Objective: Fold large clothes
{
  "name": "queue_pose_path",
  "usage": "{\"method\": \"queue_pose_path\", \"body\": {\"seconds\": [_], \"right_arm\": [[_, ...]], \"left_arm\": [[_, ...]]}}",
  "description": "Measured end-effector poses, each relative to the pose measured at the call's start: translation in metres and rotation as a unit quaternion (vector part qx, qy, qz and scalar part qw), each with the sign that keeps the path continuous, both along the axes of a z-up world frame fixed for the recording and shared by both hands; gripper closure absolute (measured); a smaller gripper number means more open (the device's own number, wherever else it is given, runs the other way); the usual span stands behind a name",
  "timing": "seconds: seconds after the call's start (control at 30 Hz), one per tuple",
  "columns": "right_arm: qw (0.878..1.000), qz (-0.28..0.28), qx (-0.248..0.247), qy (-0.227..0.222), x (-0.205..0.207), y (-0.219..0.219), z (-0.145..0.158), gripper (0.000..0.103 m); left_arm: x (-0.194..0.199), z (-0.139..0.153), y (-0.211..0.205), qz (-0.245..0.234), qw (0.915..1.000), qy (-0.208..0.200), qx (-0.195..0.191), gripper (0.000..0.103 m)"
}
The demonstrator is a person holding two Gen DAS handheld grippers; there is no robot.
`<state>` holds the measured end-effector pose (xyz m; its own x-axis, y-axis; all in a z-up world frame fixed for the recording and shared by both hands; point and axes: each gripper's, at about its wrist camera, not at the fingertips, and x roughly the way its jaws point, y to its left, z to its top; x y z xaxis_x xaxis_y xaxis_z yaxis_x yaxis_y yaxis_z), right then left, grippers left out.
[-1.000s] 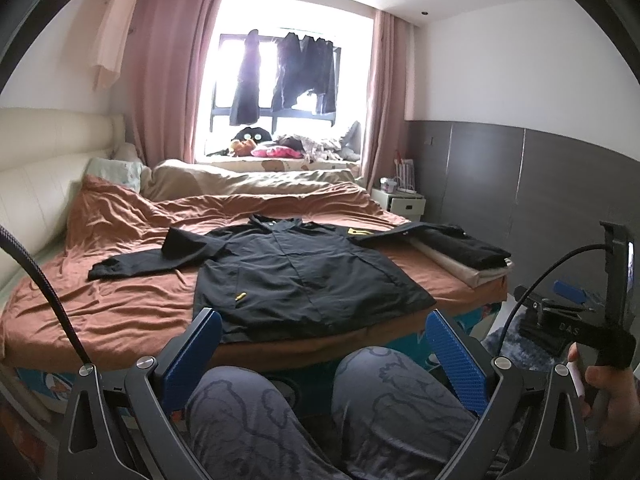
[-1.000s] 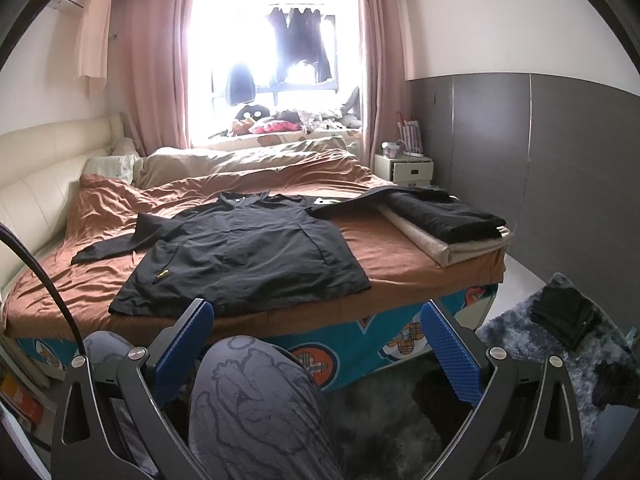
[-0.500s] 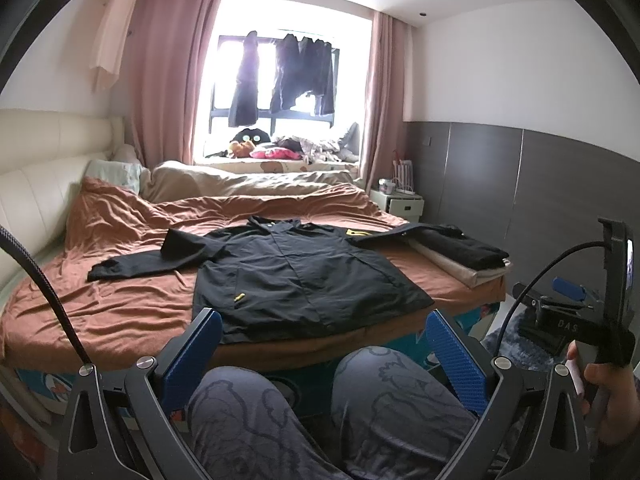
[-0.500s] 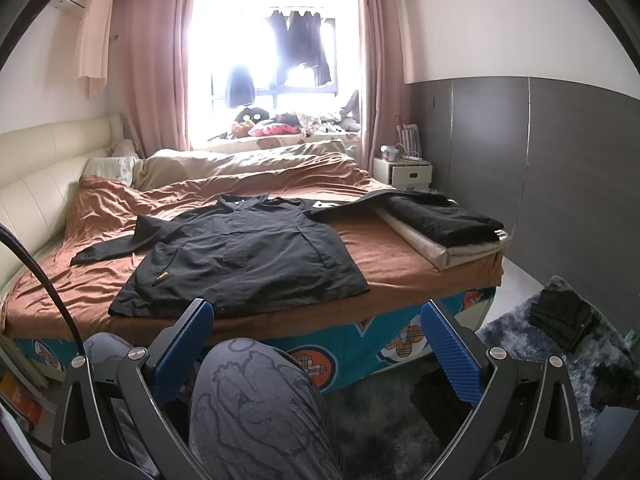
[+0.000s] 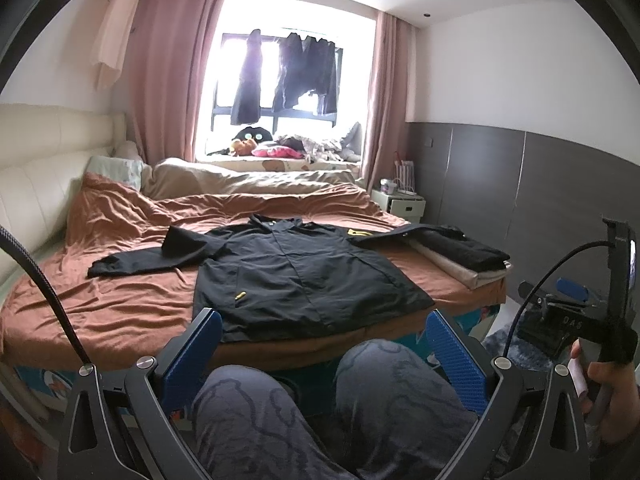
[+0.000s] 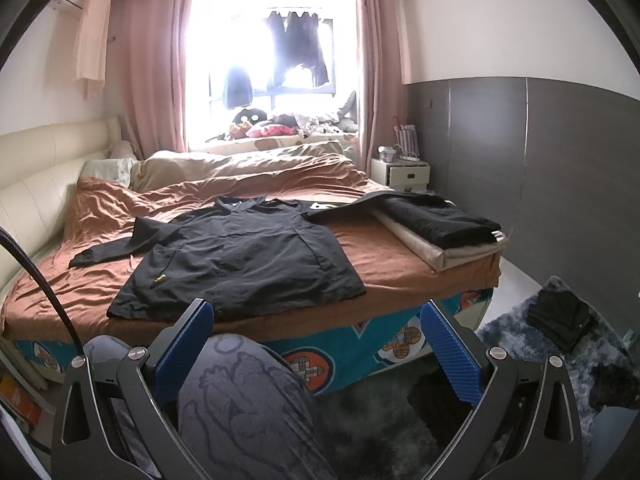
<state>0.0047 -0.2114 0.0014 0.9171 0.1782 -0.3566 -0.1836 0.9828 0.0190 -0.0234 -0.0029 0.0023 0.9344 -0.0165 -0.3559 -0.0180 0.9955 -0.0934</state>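
Observation:
A large black jacket [image 5: 296, 276] [image 6: 240, 260] lies flat on the brown bedsheet [image 5: 120, 300], front up, both sleeves spread out sideways. Its right sleeve reaches onto a stack of folded clothes [image 5: 460, 252] [image 6: 440, 224] at the bed's right edge. My left gripper [image 5: 324, 344] is open, held back from the bed above the person's knees, nothing between its blue pads. My right gripper [image 6: 316, 336] is open too, also short of the bed's front edge. In the left wrist view, the right gripper's body [image 5: 576, 320] shows at far right in a hand.
The person's knees in patterned grey trousers [image 5: 400, 392] [image 6: 240, 392] sit between grippers and bed. A cream headboard [image 5: 40, 184] lines the left. A white nightstand [image 6: 404, 172] stands by the grey wall. Dark clothes [image 6: 560, 316] lie on a grey rug at right.
Both views have tilted very slightly; the jacket and the grippers stay as they were, both open.

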Motion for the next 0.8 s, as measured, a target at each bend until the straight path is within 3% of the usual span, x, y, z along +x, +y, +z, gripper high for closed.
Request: {"method": "queue_pose_path", "body": {"seconds": [0.43,0.8], "right_arm": [[1.000,0.004,0.005,0.017,0.040,0.004,-0.003,0.000],[0.999,0.006,0.002,0.047,0.102,0.027,-0.008,0.000]], "left_arm": [[0.036,-0.004,0.014,0.013,0.9998,0.011,0.005,0.001],[0.103,-0.017,0.060,0.030,0.9989,0.034,-0.010,0.001]]}}
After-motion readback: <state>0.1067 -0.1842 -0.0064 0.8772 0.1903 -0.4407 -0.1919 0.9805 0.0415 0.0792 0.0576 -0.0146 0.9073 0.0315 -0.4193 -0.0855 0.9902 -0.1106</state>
